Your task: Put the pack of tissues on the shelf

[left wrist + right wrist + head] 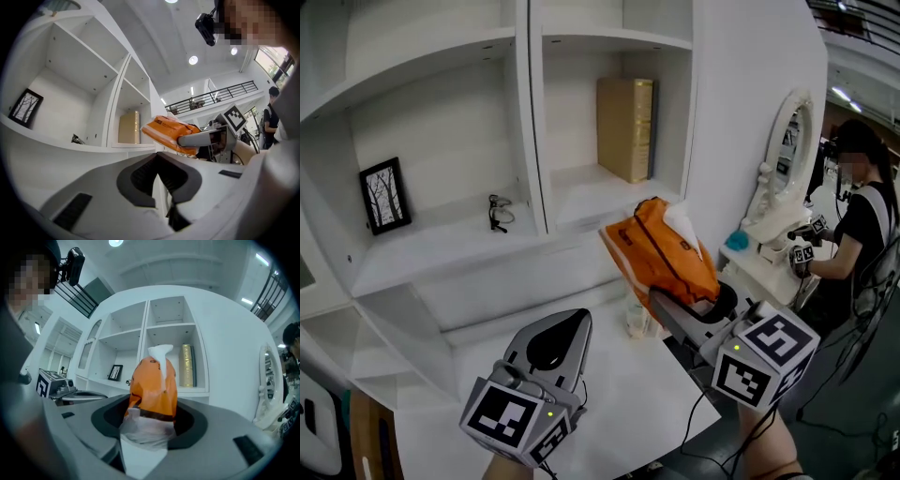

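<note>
The right hand-held gripper (686,307) grips the tissues (661,253), long axis toward the shelf (581,185) ahead; the left hand-held gripper (558,342) is closed, empty.

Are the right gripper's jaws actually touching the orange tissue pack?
Touching. The right gripper view shows the tissue pack pinched in the jaws of the right gripper.
</note>
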A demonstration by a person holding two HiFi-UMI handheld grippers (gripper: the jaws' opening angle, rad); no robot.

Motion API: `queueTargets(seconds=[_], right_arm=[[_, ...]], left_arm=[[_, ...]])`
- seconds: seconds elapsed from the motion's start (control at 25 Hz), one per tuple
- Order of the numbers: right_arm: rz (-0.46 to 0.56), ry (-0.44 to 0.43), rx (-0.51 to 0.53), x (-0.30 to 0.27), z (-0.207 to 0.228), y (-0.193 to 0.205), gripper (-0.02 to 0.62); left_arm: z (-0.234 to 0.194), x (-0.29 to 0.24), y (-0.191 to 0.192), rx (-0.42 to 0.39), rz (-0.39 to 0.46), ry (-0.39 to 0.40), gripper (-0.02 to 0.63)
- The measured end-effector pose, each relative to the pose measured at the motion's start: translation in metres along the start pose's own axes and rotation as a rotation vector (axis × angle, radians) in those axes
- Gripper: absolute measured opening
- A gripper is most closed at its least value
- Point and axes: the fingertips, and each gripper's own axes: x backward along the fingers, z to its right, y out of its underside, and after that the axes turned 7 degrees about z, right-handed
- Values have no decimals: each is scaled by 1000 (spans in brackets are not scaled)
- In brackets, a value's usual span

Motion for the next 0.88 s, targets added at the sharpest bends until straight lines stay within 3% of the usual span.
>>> queueTargets(seconds=[0.48, 0.88], right_arm=[[-5, -30, 15, -64, 49, -26, 241], [18, -74, 33, -92, 58, -30, 241]], left_arm=[[-31, -49, -1, -8, -20, -25, 20], [-39, -59, 2, -52, -30, -63, 20]])
